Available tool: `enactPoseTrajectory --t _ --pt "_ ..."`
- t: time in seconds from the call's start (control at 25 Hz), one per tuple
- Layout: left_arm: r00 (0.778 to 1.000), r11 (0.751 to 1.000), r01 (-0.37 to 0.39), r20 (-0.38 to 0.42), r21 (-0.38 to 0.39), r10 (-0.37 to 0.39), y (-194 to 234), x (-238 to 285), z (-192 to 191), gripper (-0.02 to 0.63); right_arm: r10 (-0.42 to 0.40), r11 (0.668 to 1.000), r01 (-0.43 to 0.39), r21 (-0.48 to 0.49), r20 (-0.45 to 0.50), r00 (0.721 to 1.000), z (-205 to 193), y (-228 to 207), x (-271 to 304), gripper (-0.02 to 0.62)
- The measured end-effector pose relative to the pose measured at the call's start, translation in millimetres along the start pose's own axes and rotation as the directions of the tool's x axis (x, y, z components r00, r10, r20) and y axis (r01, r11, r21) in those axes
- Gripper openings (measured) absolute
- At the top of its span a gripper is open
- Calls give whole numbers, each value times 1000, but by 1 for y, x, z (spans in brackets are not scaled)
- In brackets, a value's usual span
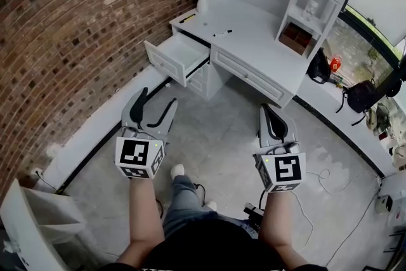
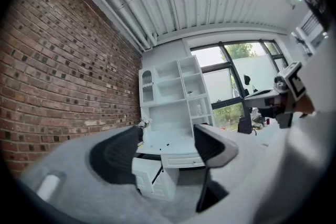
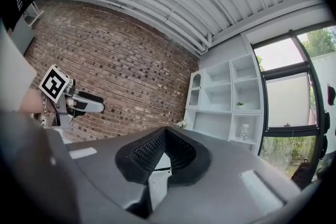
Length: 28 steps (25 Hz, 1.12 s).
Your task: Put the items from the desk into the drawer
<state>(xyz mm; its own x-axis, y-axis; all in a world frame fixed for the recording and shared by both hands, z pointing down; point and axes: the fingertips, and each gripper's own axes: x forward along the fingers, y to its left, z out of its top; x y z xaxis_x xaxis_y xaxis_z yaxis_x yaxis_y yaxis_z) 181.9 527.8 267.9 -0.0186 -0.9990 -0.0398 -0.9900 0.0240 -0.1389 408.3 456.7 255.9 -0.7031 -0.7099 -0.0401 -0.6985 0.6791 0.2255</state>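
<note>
— White desk (image 1: 254, 51) ahead of us, its drawer (image 1: 179, 59) pulled open.
— Where's the pen (image 1: 222, 33)?
— Lying on the desktop, near the vase (image 1: 203, 0).
— Our tongs?
— Left gripper (image 1: 155, 103) is spread wide, holding nothing. Right gripper (image 1: 268, 112) is pressed together, pinching nothing. Each cube (image 1: 139, 157) shows black square patterns.

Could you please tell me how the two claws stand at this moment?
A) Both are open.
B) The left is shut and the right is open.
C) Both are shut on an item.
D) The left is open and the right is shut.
D: the left claw has its jaws well apart with nothing between them, while the right claw has its pads meeting at the tips, holding nothing.
</note>
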Motion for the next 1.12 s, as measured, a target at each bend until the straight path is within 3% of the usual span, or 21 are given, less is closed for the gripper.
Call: enactPoseTrajectory --t 0.12,0.2,0.6,1.12 --pt "1000 1000 13 13 -10 -13 -2 4 1 509 -9 1000 9 3 -14 1000 -5 -2 4 9" --pt "1000 1000 8 20 -13 -8 1 7 1 561 -14 1000 14 12 -24 1000 -9 -4 8 8" --pt "1000 999 -25 14 -23 26 41 50 -14 564 -24 999 26 36 -53 998 -23 -10 56 8" --pt "1000 999 17 18 -29 -16 161 189 -30 563 -88 995 91 37 -75 993 -24 -16 227 8"
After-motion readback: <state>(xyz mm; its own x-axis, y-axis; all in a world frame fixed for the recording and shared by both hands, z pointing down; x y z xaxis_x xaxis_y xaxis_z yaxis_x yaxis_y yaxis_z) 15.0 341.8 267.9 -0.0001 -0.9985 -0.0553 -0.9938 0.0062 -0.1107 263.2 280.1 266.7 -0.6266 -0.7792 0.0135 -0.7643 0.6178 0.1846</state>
